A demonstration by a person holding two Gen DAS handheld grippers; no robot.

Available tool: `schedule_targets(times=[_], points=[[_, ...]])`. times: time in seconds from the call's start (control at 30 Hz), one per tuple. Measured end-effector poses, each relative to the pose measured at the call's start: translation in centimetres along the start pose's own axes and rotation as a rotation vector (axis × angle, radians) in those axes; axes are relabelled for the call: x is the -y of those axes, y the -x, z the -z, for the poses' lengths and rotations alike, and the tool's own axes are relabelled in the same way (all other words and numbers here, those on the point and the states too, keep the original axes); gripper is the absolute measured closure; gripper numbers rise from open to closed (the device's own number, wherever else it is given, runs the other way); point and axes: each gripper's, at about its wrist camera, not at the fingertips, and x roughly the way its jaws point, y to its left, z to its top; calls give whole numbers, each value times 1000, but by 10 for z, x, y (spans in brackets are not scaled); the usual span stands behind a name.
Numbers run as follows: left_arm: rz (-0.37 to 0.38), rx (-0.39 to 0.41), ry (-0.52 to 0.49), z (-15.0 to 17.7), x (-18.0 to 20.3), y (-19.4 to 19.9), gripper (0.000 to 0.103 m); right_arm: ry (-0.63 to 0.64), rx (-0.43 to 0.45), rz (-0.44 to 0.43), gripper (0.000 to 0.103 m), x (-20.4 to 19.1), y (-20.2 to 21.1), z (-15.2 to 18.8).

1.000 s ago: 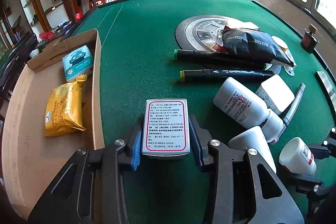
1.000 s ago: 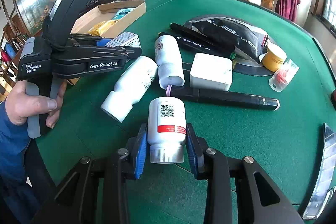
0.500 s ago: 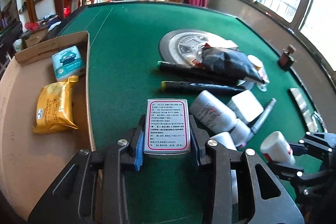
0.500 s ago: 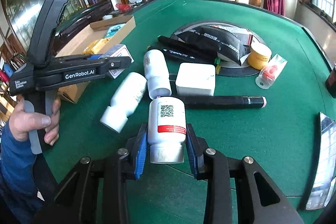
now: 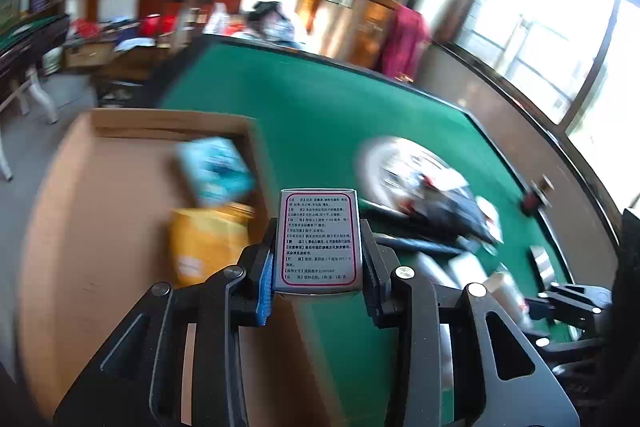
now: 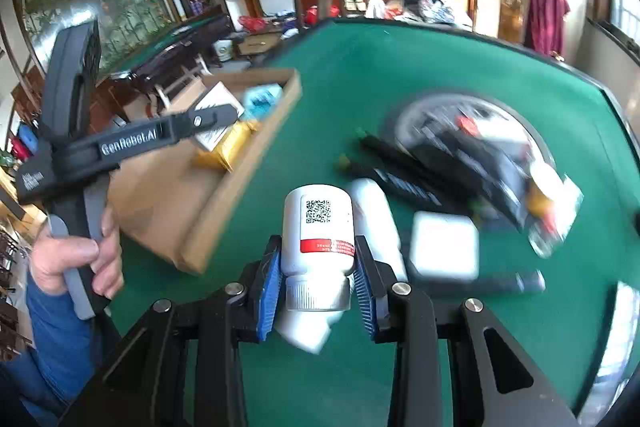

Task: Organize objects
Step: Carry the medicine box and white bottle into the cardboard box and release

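2 items are held clear of the green table (image 6: 400,75), 1 per gripper.

Item 1: flat white medicine box (image 5: 318,241), rectangular, its upper face bordered in magenta and filled with small printed lines too fine to be read. It is clamped between the pads of the left gripper (image 5: 318,279), above the edge where the cardboard tray (image 5: 100,211) meets the felt. In the right wrist view the same box is seen over the tray, and "GenRobot.AI" is read on the left gripper's side.

Item 2: white plastic bottle (image 6: 318,227), cylindrical, with a ribbed white cap toward the camera, a QR code on its label and a red band of unreadable print. It is gripped at its lower body by the blue pads of the right gripper (image 6: 318,279), above the table.

Tray contents, blurred: 1 yellow packet (image 5: 206,243) and 1 blue-and-white pack (image 5: 216,167), touching.

On the felt, blurred: 2 further white bottles, of which 1 (image 6: 376,215) lies just behind the held bottle; 1 white square box (image 6: 444,247); 2 dark marker pens (image 6: 396,167); 1 black pouch (image 6: 476,151) on a round centre plate (image 6: 512,123).

A hand (image 6: 76,259) with a blue sleeve is seen on the left gripper's handle.
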Motion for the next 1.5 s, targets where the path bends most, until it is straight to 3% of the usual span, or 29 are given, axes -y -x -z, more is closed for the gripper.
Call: schedule_targets(times=[0.13,0.23,0.57,0.77,1.03,1.5], points=[[-90,-12,76,-16,-54,-2,68,11,-1,-38,69,-27,-23,-47],[-112,-55,150,-15,-84,-14,68,14,-14,-65,69,-50,-51,-83],[-70,-136,206,-4,-93,-28,68,17,-91,-73,69,-101,-168,-165],[-96,-184,231,-1,-96,-37,68,-14,-151,-89,69,-99,-211,-179],[-122,-195,203,1,-87,-44,68,-3,-181,-86,69,-108,-236,-185],[-107,-181,237,-2,-94,-42,67,-12,-197,-90,69,-98,-236,-184]])
